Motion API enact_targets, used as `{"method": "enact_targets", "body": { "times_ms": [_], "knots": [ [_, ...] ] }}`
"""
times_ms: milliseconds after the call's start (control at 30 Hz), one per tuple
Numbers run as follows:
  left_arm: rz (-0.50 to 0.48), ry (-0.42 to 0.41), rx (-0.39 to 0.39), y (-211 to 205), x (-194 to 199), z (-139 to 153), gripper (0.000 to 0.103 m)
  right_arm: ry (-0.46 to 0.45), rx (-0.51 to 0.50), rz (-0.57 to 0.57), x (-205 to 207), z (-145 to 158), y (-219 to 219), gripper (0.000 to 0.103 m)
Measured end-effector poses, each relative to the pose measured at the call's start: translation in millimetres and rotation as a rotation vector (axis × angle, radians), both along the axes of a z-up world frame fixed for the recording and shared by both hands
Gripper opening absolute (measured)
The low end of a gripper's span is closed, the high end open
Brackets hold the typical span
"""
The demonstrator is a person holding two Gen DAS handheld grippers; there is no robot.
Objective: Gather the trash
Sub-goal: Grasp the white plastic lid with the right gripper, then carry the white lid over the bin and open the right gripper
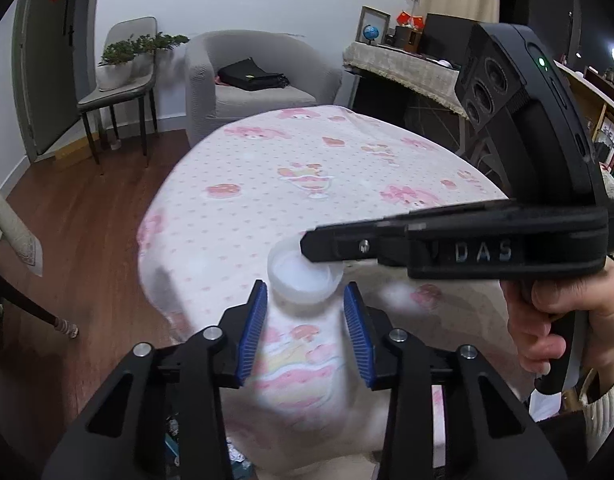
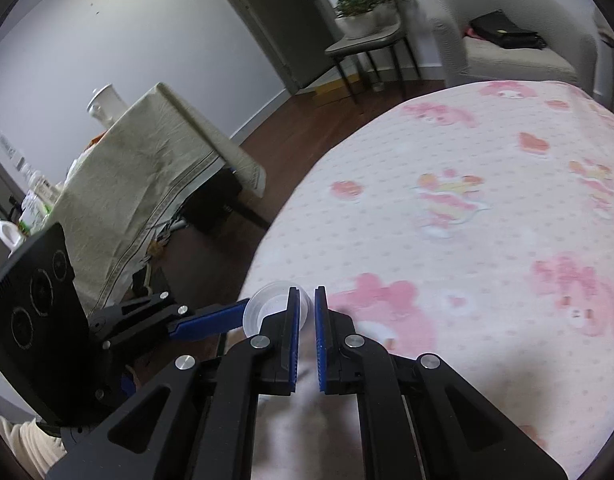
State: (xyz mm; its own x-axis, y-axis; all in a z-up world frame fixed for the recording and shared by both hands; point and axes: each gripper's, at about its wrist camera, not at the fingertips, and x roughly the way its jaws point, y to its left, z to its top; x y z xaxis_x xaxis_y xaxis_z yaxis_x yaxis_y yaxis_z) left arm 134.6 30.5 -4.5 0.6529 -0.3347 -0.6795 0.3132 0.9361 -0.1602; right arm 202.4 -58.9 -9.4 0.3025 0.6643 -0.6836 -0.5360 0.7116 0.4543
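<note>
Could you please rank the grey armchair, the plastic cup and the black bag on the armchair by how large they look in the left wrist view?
1. Grey armchair, clearly largest.
2. Plastic cup and black bag look about alike; the cup sits far nearer the camera, so I would not rank them.

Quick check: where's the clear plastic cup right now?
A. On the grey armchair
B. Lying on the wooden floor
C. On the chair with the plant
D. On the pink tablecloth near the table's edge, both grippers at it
D: the clear plastic cup sits on the pink tablecloth near its edge, with the left gripper open around it and the right gripper at its rim.
</note>
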Motion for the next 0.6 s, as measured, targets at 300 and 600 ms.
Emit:
{"method": "enact_targets", "body": {
  "times_ms": [300, 600],
  "knots": [
    [0.041, -0.012, 0.018, 26.3, -15.9, 5.4, 0.039, 0.006, 0.016, 0.028, -8.2, 1.2, 32.0, 0.007],
    [0.090, -0.012, 0.020, 64.6, -30.5, 6.5, 0.038, 0.013, 0.019, 0.076, -13.1, -0.7, 74.2, 0.007]
  ]
}}
